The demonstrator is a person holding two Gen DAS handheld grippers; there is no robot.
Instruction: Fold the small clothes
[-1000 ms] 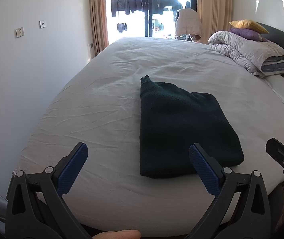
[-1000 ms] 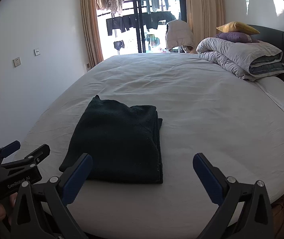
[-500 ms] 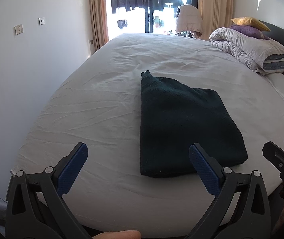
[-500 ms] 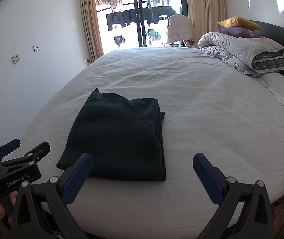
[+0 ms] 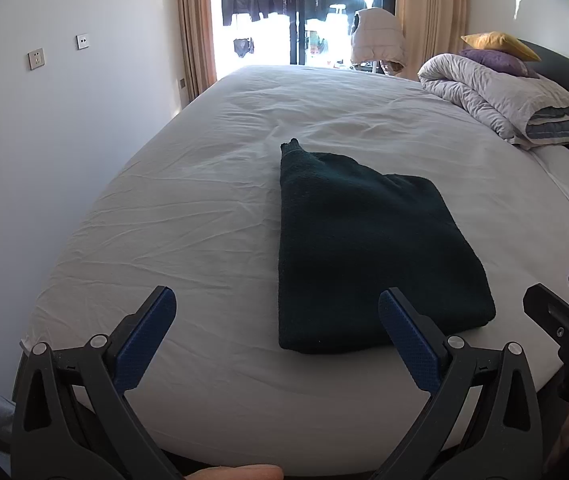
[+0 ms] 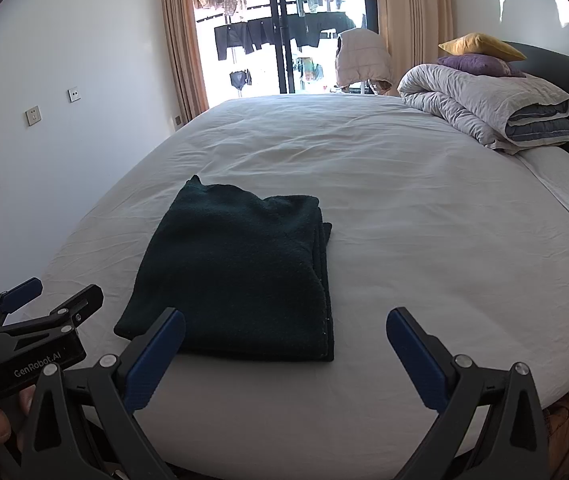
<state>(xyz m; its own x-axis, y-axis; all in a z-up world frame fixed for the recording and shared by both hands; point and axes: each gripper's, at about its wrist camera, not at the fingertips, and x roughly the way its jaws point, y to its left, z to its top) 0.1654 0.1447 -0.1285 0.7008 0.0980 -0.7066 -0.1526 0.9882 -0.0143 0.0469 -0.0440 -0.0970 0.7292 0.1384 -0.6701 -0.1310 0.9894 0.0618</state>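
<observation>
Home bedroom: bed (image 6: 404, 208), duvet (image 6: 484, 108), probably balcony laundry (image 6: 284, 32).

Fuzzy, matt dark-green knit garment (image 5: 368, 256) on a smooth, creased cotton-like sheet (image 5: 188, 216).

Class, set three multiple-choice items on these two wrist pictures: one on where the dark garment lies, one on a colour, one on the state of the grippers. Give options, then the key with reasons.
1. Where does the dark green garment lie?
A. on the white bed sheet, near its front edge
B. on the rolled duvet
C. on the floor

2. What colour is the top pillow?
A. red
B. yellow
C. white

3. How are the left gripper and right gripper?
A. both shut on cloth
B. one open, one shut
C. both open, holding nothing

Key: 1 A, it rests flat on the sheet; 2 B, a yellow pillow tops the purple pillow; 3 C, the jaws stand wide apart, empty.
</observation>
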